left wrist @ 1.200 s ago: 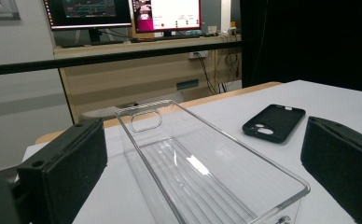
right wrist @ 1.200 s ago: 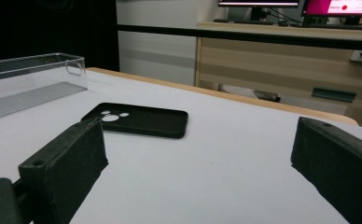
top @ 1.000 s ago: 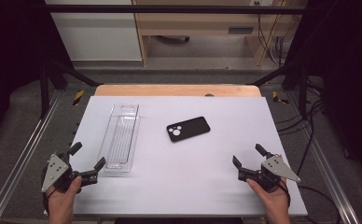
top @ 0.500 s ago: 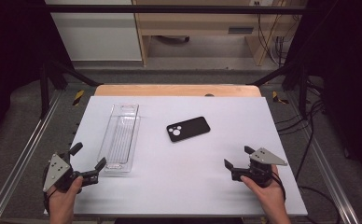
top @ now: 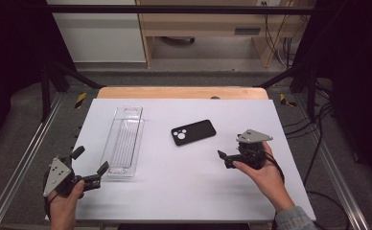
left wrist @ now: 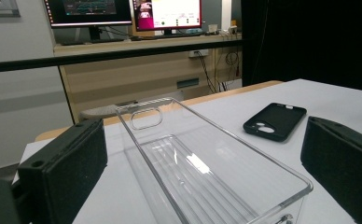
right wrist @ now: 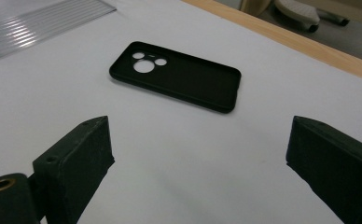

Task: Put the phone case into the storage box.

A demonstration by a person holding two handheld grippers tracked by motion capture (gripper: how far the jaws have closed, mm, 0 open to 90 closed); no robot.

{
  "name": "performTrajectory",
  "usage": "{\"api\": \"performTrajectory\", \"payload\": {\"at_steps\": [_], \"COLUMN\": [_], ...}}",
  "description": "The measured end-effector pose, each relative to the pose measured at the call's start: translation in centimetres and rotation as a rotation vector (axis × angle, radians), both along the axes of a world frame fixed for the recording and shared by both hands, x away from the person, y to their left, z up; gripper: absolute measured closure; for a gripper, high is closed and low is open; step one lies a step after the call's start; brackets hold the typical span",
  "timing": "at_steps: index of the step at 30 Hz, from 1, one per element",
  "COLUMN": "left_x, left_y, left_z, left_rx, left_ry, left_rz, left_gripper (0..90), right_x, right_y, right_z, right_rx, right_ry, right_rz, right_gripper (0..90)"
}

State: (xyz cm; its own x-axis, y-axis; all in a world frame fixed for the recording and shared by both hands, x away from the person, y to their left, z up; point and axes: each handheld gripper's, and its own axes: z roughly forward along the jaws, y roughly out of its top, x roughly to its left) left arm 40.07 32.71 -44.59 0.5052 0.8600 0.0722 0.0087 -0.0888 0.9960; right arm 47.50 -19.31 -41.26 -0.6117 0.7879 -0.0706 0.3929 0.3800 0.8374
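Right tongs (top: 228,159) spread wide, gripping nothing, held low above the white counter (top: 184,187) in the right hand (top: 263,170), jaws aimed toward the counter's middle. Ahead of them and a little to the left in the high view, near but apart: black phone case (top: 193,132), flat on the counter, camera cut-outs at its left end. In the right gripper view, same case (right wrist: 177,75) straight beyond the gap between the two black jaws, bare white surface between jaws and case, no contact.

Left tongs (top: 89,168) likewise spread, empty, held by the left hand (top: 65,203) at the near left corner of the counter. Just beyond their tips: near end of a clear plastic tray (top: 124,142), long and narrow, lying lengthwise away from the person. Touching or merely close, cannot tell. In the left gripper view, tray (left wrist: 202,172) running forward from between the jaws, ribbed floor, handle cut-out in the far wall, nothing lying inside. Phone case (left wrist: 274,121) to the right of the tray there, well apart from it, outside its walls.

Past the counter's far wooden edge (top: 181,92): light wooden furniture (top: 208,28) and grey floor; two lit monitors (left wrist: 123,10) atop it in the left gripper view.
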Motion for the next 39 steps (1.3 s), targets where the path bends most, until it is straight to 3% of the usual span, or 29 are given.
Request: {"api": "performTrajectory", "payload": {"at_steps": [4, 5, 10, 14, 20, 25, 29, 39], "left_x": [0.0, 0.0, 0.1, 0.1, 0.1, 0.2, 0.1, 0.2], "left_y": [-0.1, -0.1, 0.1, 0.0, 0.0, 0.0, 0.0, -0.1], "left_z": [0.1, 0.1, 0.0, 0.0, 0.0, 0.0, 0.1, 0.1], "left_rx": [0.007, 0.004, -0.004, 0.003, 0.002, 0.003, 0.001, 0.003], "left_ry": [-0.009, -0.011, -0.004, -0.003, -0.003, 0.0, -0.002, -0.003], "left_rz": [0.004, 0.006, 0.014, 0.011, 0.011, 0.008, 0.007, 0.0], "left_gripper": [0.2, 0.1, 0.1, 0.2, 0.2, 0.2, 0.2, 0.2], "right_x": [1.3, 2.0, 3.7, 6.1, 8.3, 10.4, 12.5, 14.8], "right_y": [0.9, 1.3, 1.7, 1.9, 2.3, 2.9, 3.2, 4.1], "right_z": [0.6, 0.7, 1.1, 1.1, 1.1, 0.9, -0.2, -2.7], "right_rx": [-0.024, -0.066, -0.124, -0.144, -0.166, -0.145, -0.114, -0.047], "right_ry": [0.045, 0.067, 0.104, 0.172, 0.221, 0.27, 0.312, 0.358], "right_rz": [0.023, 0.029, 0.028, 0.005, -0.029, -0.055, -0.085, -0.138], "right_gripper": [7.9, 8.0, 8.3, 8.7, 11.9, 13.4, 16.3, 24.0]}}
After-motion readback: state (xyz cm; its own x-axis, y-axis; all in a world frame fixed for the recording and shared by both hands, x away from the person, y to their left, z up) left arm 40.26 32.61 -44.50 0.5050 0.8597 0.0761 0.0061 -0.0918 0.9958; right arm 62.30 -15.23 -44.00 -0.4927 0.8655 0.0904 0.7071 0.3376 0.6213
